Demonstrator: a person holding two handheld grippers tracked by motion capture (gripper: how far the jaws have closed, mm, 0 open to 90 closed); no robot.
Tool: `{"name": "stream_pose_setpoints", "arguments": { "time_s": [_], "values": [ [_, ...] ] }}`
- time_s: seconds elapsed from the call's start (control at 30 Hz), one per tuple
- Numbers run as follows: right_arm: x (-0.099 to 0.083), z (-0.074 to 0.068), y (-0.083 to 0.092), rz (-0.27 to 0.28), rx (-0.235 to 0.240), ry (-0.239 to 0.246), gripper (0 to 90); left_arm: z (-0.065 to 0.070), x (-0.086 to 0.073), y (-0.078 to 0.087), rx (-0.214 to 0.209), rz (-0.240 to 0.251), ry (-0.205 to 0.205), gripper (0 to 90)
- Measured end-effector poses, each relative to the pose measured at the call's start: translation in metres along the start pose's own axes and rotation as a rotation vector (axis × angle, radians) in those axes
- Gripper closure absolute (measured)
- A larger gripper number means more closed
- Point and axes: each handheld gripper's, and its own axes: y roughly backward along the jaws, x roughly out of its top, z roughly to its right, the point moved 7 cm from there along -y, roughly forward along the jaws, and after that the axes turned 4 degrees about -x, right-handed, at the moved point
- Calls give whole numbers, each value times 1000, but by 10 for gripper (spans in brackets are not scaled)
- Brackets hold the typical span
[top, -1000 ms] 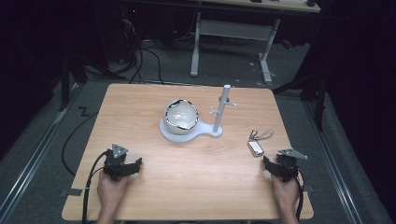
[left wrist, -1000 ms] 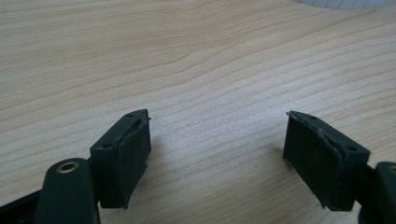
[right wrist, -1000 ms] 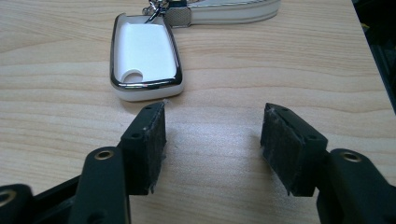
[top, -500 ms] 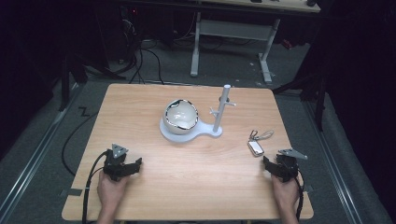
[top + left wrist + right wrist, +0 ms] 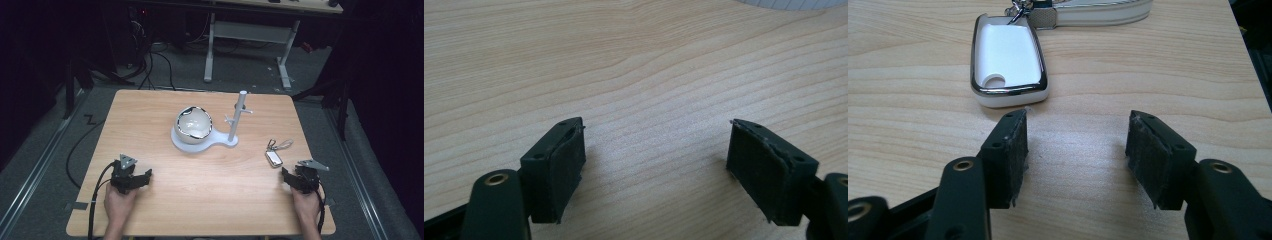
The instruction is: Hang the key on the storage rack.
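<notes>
Two grippers rest near the front edge of the table (image 5: pixel 150 115), and nothing has been picked up yet. The left gripper (image 5: pixel 131 176) stands wide over bare wood. Mid-table, a white stand (image 5: pixel 200 142) carries a bowl (image 5: pixel 194 123) beside a post (image 5: pixel 237 120). The right gripper (image 5: pixel 295 177) has just been closing its jaws, yet they remain apart and empty. The key fob (image 5: pixel 1008 60) lies flat just ahead of them, slightly to their left; reaching and gripping it appears to be what remains.
</notes>
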Motion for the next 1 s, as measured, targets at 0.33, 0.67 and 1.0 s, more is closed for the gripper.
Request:
{"name": "stream_pose_setpoints", "arguments": {
  "time_s": [0.33, 0.67, 1.0],
  "values": [
    [-1, 0, 3, 7, 13, -19, 466, 0, 0, 0, -1, 0, 0, 237],
    [-2, -3, 13, 38, 50, -20, 486, 0, 0, 0, 0, 0, -1, 236],
    [11, -14, 25, 94, 96, 6, 464, 0, 0, 0, 0, -1, -1, 234]
  ]
}}
